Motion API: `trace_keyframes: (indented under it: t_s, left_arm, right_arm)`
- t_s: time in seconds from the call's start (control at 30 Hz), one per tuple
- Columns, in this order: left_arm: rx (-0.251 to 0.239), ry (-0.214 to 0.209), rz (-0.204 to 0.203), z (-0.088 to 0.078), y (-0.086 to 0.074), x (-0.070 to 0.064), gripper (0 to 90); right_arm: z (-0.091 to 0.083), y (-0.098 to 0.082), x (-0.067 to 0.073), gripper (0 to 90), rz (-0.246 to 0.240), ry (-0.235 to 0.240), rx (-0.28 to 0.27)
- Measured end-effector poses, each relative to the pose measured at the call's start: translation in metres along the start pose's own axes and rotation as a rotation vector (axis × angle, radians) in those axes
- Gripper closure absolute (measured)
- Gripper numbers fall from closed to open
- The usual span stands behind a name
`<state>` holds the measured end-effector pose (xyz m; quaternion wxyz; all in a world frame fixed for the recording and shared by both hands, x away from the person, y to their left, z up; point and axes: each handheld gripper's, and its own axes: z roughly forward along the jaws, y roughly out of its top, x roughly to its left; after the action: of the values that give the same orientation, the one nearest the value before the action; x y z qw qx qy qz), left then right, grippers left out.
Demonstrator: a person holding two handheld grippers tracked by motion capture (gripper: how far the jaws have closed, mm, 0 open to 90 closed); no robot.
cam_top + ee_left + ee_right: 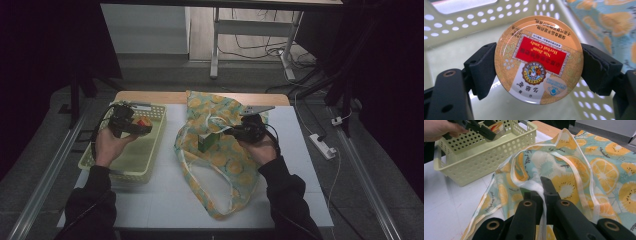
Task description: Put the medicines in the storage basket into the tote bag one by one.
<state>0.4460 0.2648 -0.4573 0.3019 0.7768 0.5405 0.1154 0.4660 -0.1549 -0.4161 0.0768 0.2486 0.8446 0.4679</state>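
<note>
One candy tin (pixel 537 59) is clamped between the left gripper (pixel 131 125) jaws, above the basket (pixel 150 150), left of centre in the high view.
The bag (pixel 220 155) strap (pixel 537 188) is pinched shut by the right gripper (pixel 239 131), centre frame; transfer is judged underway, and carriage over the bag mouth is required next.

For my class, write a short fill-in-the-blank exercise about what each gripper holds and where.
1. The left gripper is shut on a round ______ of herbal candy.
2. It holds this over the pale yellow ______, whose wall is full of holes.
3. The right gripper pinches the white ______ of the fruit-print bag.

Missing words: tin; basket; strap
</note>
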Motion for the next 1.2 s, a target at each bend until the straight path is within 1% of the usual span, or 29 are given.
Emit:
trace_keyframes:
  t_s: [0.13, 0.33, 0.43, 0.6, 0.77, 0.9, 1.0, 1.2]
  left_arm:
    - [-0.03, -0.018, 0.022, -0.006, -0.003, -0.01, 20.4]
    - [-0.059, -0.046, 0.056, -0.012, -0.007, -0.025, 20.4]
    - [-0.064, -0.057, 0.075, -0.014, -0.008, -0.032, 20.4]
    - [-0.061, -0.07, 0.106, -0.015, -0.008, -0.044, 20.4]
    - [-0.048, -0.081, 0.141, -0.012, -0.011, -0.058, 20.4]
    - [-0.048, -0.096, 0.155, -0.012, -0.011, -0.067, 20.4]
    - [-0.055, -0.117, 0.166, -0.012, -0.01, -0.074, 20.4]
    - [-0.056, -0.158, 0.203, -0.011, -0.009, -0.094, 20.4]
  right_arm:
    - [0.0, 0.0, 0.0, 89.1, 0.0, 0.0, 0.0]
    - [0.001, 0.0, 0.001, 89.1, 0.0, 0.001, 0.002]
    - [0.001, 0.0, 0.001, 89.1, -0.001, 0.001, 0.003]
    - [0.001, 0.0, 0.002, 89.1, 0.0, 0.0, 0.004]
    - [0.0, 0.0, 0.002, 89.1, -0.001, 0.001, -0.001]
    - [0.001, 0.0, 0.002, 89.1, -0.002, 0.001, 0.0]
    - [0.001, 0.0, 0.002, 89.2, -0.002, 0.001, 0.0]
    - [0.0, 0.0, 0.002, 89.1, -0.004, 0.0, 0.0]
